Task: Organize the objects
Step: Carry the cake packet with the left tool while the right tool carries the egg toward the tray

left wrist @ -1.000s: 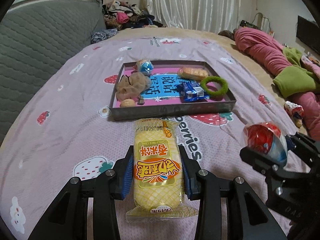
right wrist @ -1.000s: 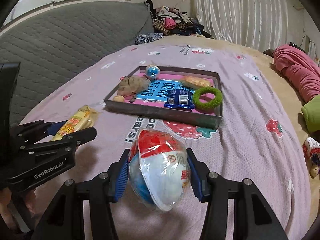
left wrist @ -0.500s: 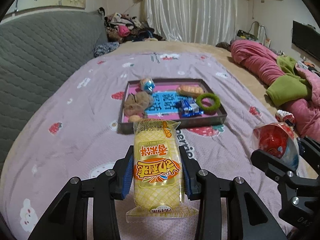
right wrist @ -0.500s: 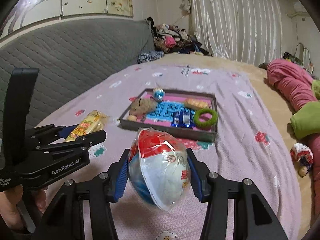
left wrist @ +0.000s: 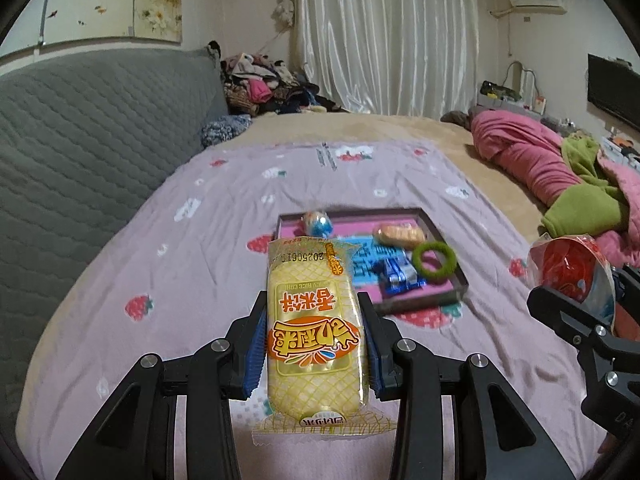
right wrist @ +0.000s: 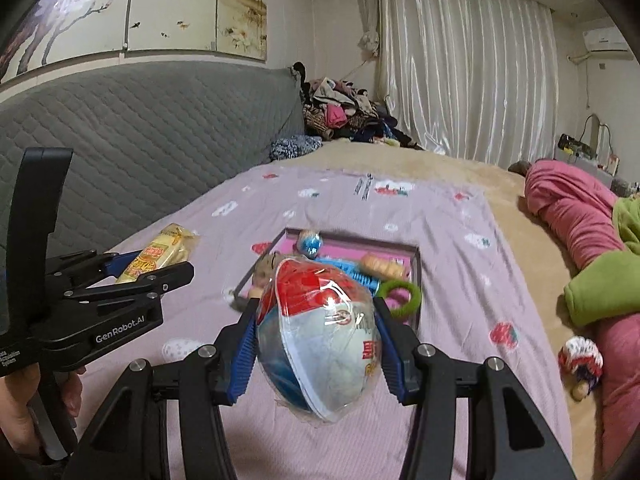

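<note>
With the left gripper (left wrist: 314, 344) clenched on a yellow snack pack (left wrist: 316, 340) and the right gripper (right wrist: 316, 344) on a wrapped ball (right wrist: 320, 340), both above the bed (left wrist: 180, 264) short of the tray (left wrist: 440, 300), the slick wrappers could slip free.

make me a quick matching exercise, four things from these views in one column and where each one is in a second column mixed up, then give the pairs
Things:
1. yellow rice cake packet
2. red, white and blue wrapped ball
3. green ring
4. pink quilt

Places:
A. lying in the tray, at its right side
B. clamped in the left tool
C. bunched along the right side of the bed
D. clamped in the right tool

Pairs: 1-B, 2-D, 3-A, 4-C
</note>
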{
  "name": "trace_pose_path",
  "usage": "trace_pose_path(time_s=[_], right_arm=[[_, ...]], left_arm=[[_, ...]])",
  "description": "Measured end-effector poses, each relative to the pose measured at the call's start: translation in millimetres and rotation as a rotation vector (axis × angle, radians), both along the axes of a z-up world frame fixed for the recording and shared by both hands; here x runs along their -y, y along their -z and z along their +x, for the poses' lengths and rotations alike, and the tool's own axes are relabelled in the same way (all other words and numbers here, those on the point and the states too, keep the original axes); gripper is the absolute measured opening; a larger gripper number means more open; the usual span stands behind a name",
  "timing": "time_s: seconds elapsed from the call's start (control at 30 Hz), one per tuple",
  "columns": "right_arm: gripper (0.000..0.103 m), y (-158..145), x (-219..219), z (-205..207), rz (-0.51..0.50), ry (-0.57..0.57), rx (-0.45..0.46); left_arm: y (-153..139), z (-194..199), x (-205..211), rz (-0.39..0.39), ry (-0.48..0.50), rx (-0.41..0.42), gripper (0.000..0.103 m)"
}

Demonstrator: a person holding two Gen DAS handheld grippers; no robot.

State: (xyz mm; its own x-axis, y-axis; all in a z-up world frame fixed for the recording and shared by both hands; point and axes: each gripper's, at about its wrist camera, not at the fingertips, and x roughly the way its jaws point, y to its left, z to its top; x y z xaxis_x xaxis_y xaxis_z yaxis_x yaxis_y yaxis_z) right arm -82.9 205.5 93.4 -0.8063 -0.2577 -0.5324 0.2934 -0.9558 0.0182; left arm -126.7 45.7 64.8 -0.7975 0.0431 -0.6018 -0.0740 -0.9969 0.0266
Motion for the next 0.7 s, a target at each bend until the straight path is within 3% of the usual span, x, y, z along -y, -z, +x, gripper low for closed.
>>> trace_pose_path(time_s=[0.3,0.7], right_arm=[[0.053,-18.8,0.6,-32.3,-0.016,0.001,-0.041],[0.053,-28.7,-7.0,-82.0,-0.014,0.032,-0.077]], left_arm=[[-22.2,-40.8,-20.0,-0.056,0.032,-0.046,0.042],[-45.8,-99.9,-44.2,-0.063,0.075,-0.102,0.042]])
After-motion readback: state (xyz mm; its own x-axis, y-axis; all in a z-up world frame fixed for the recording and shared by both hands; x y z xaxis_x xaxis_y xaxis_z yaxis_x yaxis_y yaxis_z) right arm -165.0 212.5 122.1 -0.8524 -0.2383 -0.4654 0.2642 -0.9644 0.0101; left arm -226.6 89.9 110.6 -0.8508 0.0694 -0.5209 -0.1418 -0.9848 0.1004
